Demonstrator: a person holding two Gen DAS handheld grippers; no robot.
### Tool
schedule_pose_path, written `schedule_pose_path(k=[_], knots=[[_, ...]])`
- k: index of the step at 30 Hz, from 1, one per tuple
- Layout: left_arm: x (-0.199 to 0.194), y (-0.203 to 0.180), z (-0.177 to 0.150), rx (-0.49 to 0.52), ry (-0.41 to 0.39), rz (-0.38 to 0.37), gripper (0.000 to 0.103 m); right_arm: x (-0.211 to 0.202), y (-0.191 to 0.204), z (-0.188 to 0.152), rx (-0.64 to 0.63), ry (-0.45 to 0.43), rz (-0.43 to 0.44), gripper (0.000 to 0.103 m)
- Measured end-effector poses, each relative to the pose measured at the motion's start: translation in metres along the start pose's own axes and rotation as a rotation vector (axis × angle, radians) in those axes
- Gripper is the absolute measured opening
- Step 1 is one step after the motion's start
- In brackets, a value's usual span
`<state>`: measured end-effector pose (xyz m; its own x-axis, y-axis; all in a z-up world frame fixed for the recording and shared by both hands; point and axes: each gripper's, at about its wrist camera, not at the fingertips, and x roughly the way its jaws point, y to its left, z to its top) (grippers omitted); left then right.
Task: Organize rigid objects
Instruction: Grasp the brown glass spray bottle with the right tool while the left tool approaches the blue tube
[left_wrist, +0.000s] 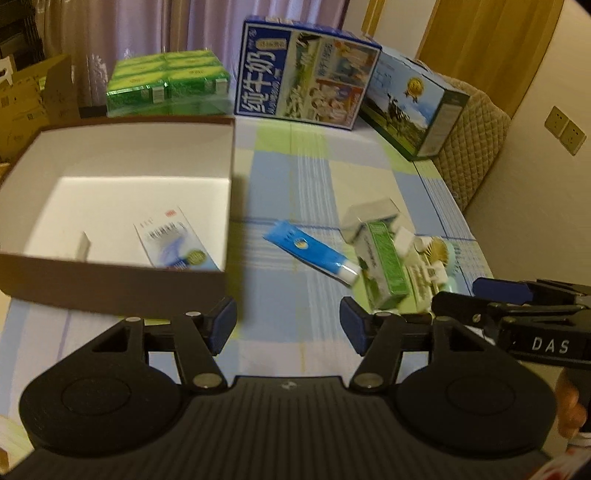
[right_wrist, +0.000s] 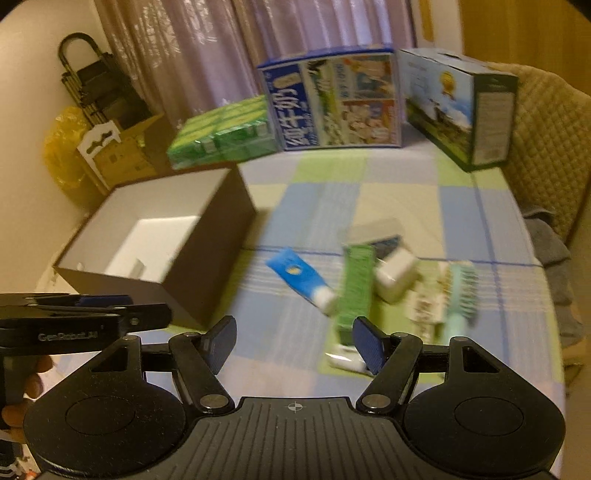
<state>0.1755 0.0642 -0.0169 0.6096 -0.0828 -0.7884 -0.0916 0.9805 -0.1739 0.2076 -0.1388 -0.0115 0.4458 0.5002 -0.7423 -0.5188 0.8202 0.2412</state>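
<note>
Left gripper (left_wrist: 288, 326) jaws spread, nothing between the pads, bare tablecloth (left_wrist: 295, 177) showing in the gap. Right gripper (right_wrist: 294, 341) jaws also spread and empty, its right pad overlapping the near end of the green carton (right_wrist: 354, 288) in the picture; contact not clear through the blur

Loose pile in right centre of both wrist views: blue tube (left_wrist: 312, 251) lying diagonal, white cap toward lower right, flat crimped end toward upper left; green carton just right of it, long axis running near-to-far, cap end of tube touching or nearly touching it. Behind and right of that: small white box (right_wrist: 395, 275), teal brush (right_wrist: 460, 295), a grey-topped item at the back, too blurred to name

Brown open box (left_wrist: 118, 284) at left of frame, white inside, one flat white-and-blue pack (left_wrist: 173, 240) already lying in it. Milk cartons and green packs along the far edge, not part of the pile

Key relation: pile sits ahead and right of the left jaws, ahead and only slightly right of the right jaws, so right hand judged nearer. Green carton's long axis points almost straight at the right jaws, so a pinch across its narrow width looks the easy next grab; tube would need the wrist turned to cross its diagonal
</note>
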Motion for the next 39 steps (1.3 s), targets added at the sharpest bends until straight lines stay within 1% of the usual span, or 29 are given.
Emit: schedule_pose_path(k=[5, 10, 14, 17, 19, 21, 23, 25, 28, 34, 39], knots=[[0.013, -0.021, -0.015, 0.009, 0.042, -0.004, 0.058, -0.001, -0.031, -0.012, 0.042, 0.047, -0.035, 0.067], [0.035, -0.035, -0.025, 0.034, 0.095, -0.011, 0.058, 0.009, -0.045, -0.023, 0.065, 0.101, -0.056, 0.067], [0.055, -0.036, -0.031, 0.046, 0.131, -0.01, 0.058, 0.023, -0.053, -0.029, 0.097, 0.137, -0.057, 0.067], [0.069, -0.033, -0.035, 0.053, 0.153, -0.007, 0.058, 0.033, -0.056, -0.033, 0.125, 0.128, -0.06, 0.067], [0.078, -0.031, -0.036, 0.06, 0.164, -0.009, 0.058, 0.044, -0.059, -0.036, 0.144, 0.148, -0.06, 0.067], [0.087, -0.027, -0.037, 0.065, 0.174, -0.006, 0.058, 0.054, -0.062, -0.039, 0.171, 0.151, -0.061, 0.07], [0.095, -0.023, -0.038, 0.069, 0.184, -0.009, 0.058, 0.061, -0.063, -0.041, 0.195, 0.147, -0.068, 0.081], [0.101, -0.019, -0.038, 0.076, 0.192, -0.011, 0.057, 0.069, -0.063, -0.042, 0.201, 0.141, -0.081, 0.089], [0.109, -0.016, -0.038, 0.091, 0.196, -0.019, 0.057, 0.08, -0.063, -0.042, 0.209, 0.143, -0.12, 0.09], [0.127, -0.011, -0.035, 0.107, 0.208, -0.02, 0.057, 0.1, -0.063, -0.043, 0.219, 0.151, -0.161, 0.09], [0.136, -0.009, -0.032, 0.123, 0.216, -0.022, 0.057, 0.112, -0.058, -0.042, 0.196, 0.151, -0.202, 0.09]])
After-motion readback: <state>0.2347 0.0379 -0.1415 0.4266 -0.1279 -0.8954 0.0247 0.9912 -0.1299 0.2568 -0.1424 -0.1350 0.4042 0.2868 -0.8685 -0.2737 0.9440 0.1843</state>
